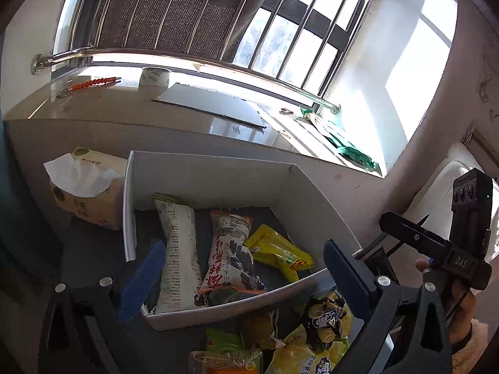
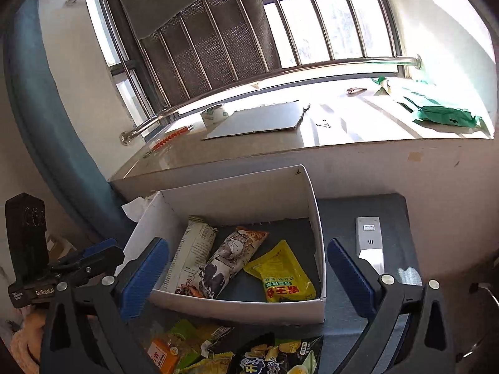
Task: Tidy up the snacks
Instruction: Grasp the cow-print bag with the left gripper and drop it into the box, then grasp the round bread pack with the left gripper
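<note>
Left tool (image 1: 243,280): fingers wide apart, nothing between them; it hangs over the near wall of the box.
Right tool (image 2: 246,280): also wide apart and empty, in front of the same box.
White box (image 2: 237,307): stands on the dark desk, close to the far edge under the window sill.
In the box: three snacks lie flat, a long white packet (image 2: 193,249), an orange and black packet (image 2: 224,261) touching it, and a yellow pouch (image 2: 280,277) a little apart.
Still outside: a loose pile of snacks (image 2: 237,352) on the desk at the near edge, just before the box.
Progress: I judge the task is started but not finished; several packets wait.
Next: probably one tool must go down to the pile.
</note>
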{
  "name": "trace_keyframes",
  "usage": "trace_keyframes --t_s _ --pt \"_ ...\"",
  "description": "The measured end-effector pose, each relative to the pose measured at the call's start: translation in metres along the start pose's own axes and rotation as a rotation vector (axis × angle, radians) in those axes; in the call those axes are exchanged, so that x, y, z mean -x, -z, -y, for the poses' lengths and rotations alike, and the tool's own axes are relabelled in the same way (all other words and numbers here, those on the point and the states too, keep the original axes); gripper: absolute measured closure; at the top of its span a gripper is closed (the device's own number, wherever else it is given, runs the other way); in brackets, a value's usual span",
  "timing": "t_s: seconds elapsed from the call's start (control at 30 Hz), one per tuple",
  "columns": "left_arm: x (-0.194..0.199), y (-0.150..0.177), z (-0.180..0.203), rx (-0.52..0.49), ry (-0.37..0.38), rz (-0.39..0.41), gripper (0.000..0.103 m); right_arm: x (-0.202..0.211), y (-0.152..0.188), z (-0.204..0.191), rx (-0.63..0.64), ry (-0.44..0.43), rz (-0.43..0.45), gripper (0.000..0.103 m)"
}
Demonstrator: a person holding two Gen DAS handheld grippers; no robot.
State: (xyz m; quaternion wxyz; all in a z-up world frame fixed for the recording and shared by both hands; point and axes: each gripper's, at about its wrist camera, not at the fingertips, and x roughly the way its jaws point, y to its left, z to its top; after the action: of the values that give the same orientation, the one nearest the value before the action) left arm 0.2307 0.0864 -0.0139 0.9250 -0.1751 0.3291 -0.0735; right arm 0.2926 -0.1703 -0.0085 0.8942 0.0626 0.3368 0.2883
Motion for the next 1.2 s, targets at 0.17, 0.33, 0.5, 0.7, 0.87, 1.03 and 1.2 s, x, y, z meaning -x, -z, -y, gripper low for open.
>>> trace_keyframes --t_s 0.17,0.33,0.5,0.7,0.87,1.03,1.2 --pt "0.060 0.047 0.021 -0.062 0.068 0.024 0.000 0.065 0.049 -0.031 0.067 -0.182 0.088 0.000" --pt "0.107 0.093 0.026 -0.074 0.048 0.062 0.000 0.114 0.105 -0.045 0.090 -0.202 0.165 0.000" --pt "0.130 0.140 0.023 -0.035 0.040 0.062 0.000 0.138 0.160 -0.039 0.051 -0.128 0.165 0.000" --pt "0.131 0.191 0.033 -0.038 -0.014 0.055 0.000 0.144 0.213 -0.024 0.033 -0.019 0.079 0.000" --pt "0.109 0.216 0.049 -0.073 -0.083 -0.023 0.000 0.131 0.235 -0.017 0.055 0.032 0.008 0.000" --pt "0.082 0.233 0.061 -0.070 -0.123 -0.112 0.000 0.107 0.246 -0.013 0.118 0.171 -0.104 0.000" --pt "0.057 0.248 0.074 -0.071 -0.171 -0.171 0.000 0.108 0.252 -0.015 0.122 0.140 -0.110 0.000"
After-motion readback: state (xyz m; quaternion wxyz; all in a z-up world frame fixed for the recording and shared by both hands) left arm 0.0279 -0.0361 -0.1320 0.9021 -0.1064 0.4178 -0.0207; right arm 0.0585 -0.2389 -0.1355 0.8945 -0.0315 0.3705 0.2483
